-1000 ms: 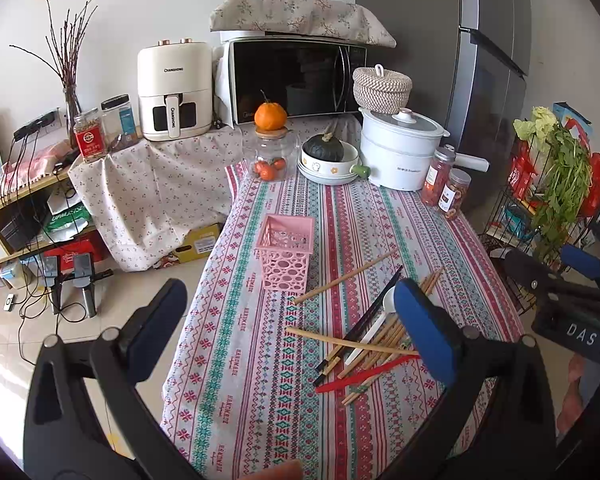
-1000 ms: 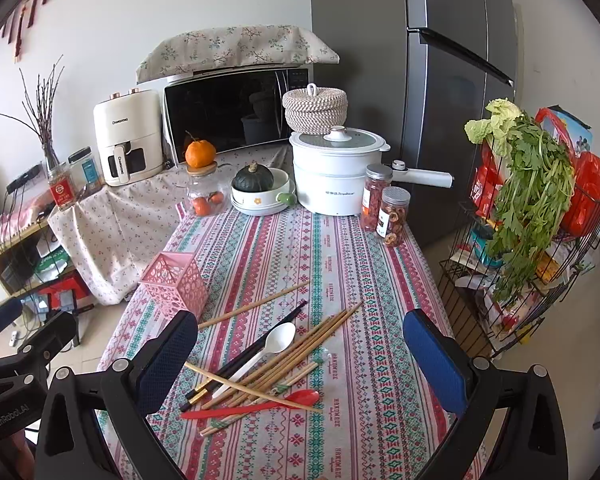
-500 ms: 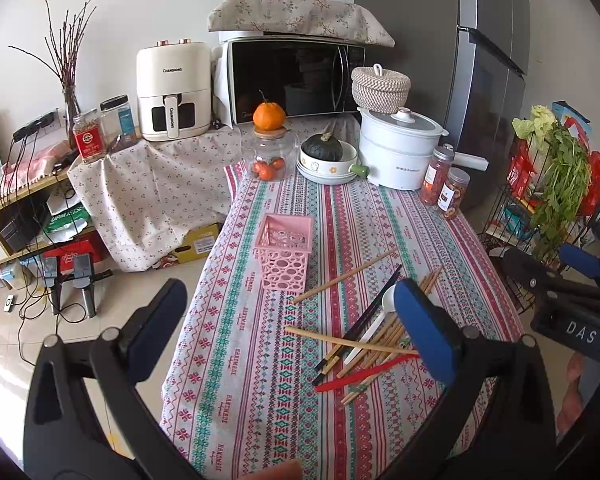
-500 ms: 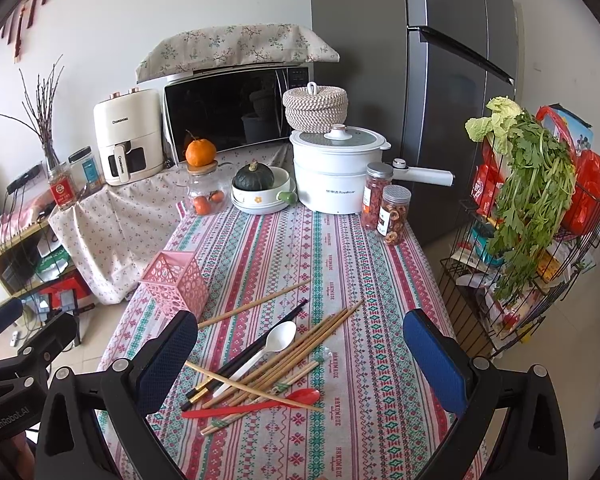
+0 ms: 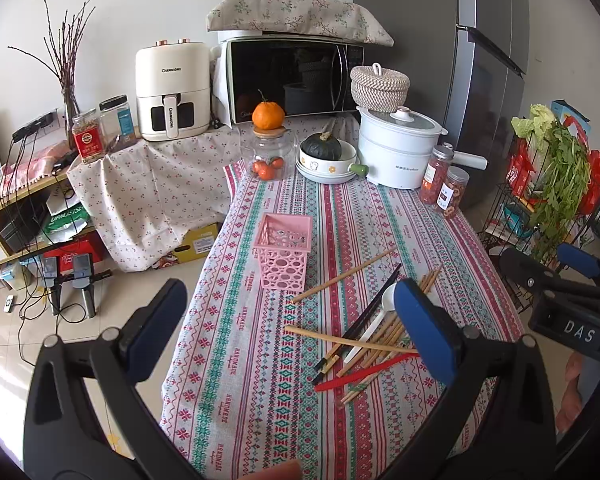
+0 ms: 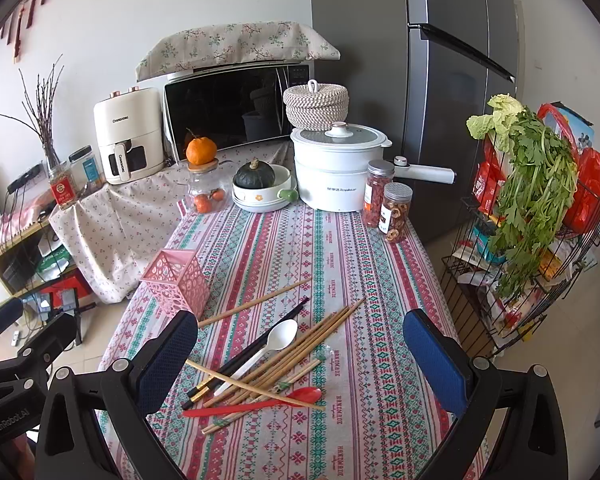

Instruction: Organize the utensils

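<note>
A pink openwork utensil basket (image 5: 285, 250) stands upright and empty on the striped tablecloth; it also shows in the right wrist view (image 6: 178, 280). Beside it lies a loose pile: several wooden chopsticks (image 6: 296, 350), black chopsticks (image 6: 260, 354), a white spoon (image 6: 274, 340) and a red spoon (image 6: 260, 402). The pile shows in the left wrist view too, with the red spoon (image 5: 364, 372) nearest. My left gripper (image 5: 292, 328) is open and empty above the table's near edge. My right gripper (image 6: 300, 360) is open and empty above the pile.
At the table's far end stand a glass jar with an orange on top (image 5: 269, 152), a bowl holding a dark squash (image 5: 326, 156), a white electric pot (image 5: 398, 148) and two spice jars (image 5: 444, 188). A wire rack with greens (image 6: 532, 216) stands right of the table.
</note>
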Demonstrator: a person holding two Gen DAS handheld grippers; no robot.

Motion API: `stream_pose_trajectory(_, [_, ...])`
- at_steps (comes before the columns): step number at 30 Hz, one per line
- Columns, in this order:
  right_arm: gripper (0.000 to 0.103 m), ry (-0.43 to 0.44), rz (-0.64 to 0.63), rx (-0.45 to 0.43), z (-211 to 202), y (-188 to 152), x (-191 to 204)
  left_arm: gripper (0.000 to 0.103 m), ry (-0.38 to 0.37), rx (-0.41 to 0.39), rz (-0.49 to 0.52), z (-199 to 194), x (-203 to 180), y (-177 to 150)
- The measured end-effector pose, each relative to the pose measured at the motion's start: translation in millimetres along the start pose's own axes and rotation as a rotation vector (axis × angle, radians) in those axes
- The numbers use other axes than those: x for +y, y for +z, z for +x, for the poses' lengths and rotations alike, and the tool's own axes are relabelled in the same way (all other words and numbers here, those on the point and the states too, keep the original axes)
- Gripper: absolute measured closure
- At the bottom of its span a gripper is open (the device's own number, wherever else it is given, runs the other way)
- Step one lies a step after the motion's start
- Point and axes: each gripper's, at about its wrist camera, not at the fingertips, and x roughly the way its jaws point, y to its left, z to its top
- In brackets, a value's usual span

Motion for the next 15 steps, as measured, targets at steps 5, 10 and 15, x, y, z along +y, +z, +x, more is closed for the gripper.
stream_pose_trajectory(5, [0.0, 0.0, 0.0, 0.0, -0.1, -0.2, -0.1, 0.0, 0.0, 0.0, 0.0, 0.2, 0.3, 0.2])
stream_pose_trajectory(10, [0.0, 0.0, 0.002, 0.001, -0.2, -0.4, -0.5, 0.0, 0.001, 0.0, 0.002, -0.2, -0.9, -0.5])
stream_pose_trajectory(15, [0.0, -0.004, 0.007, 0.007, 2.5, -0.5, -2.1, 0.0, -0.005, 0.004, 0.007, 2.1, -2.7, -0.2])
